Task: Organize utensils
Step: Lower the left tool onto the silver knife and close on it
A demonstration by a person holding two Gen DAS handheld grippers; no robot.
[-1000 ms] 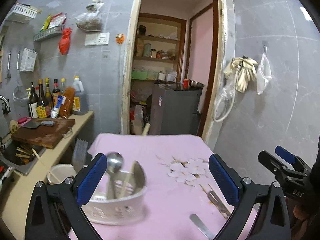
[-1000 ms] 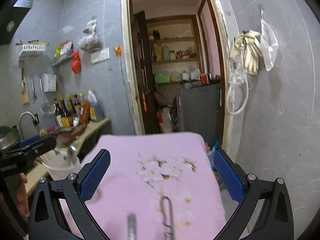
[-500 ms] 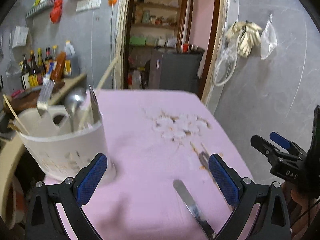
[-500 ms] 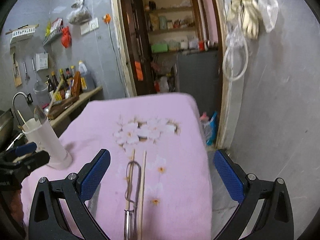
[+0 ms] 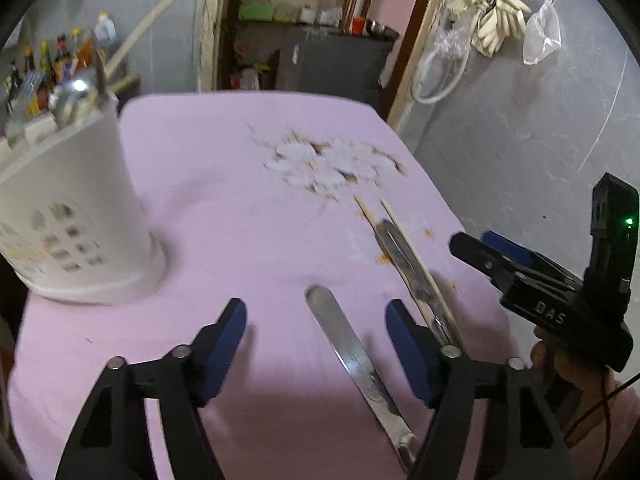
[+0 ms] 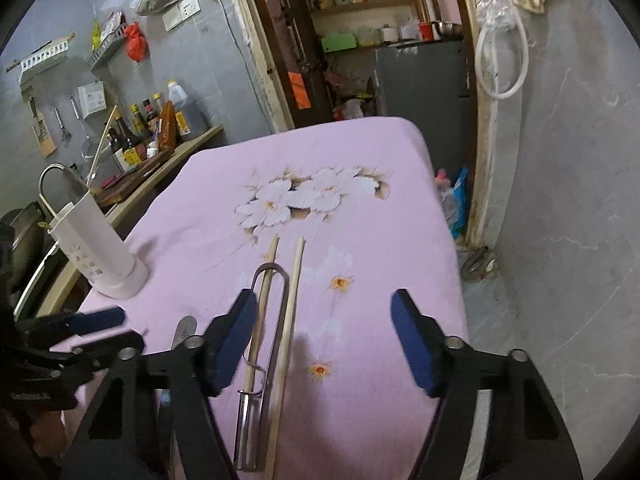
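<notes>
Your left tool (image 5: 316, 320) has just been narrowing, jaws apart over the flat metal blade (image 5: 352, 356), not yet pinching it. Your right tool (image 6: 324, 312), also just narrowing, grips nothing; the chopsticks (image 6: 290, 308) and wire utensil (image 6: 268, 320) lie beside its left finger. All lie on the table (image 6: 360, 220), right of the white holder (image 6: 96, 248).

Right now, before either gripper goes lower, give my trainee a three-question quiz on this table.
1. True or false: the white holder already has utensils in it.
2. What lies between the two chopsticks? A) metal tongs B) a ladle C) a plate
3. Fill in: the flat metal handle lies between the fingers of the ___ gripper.

Key: 1 true; 2 A, the tongs; 3 left, the left gripper, whose fingers do not touch it.
</notes>
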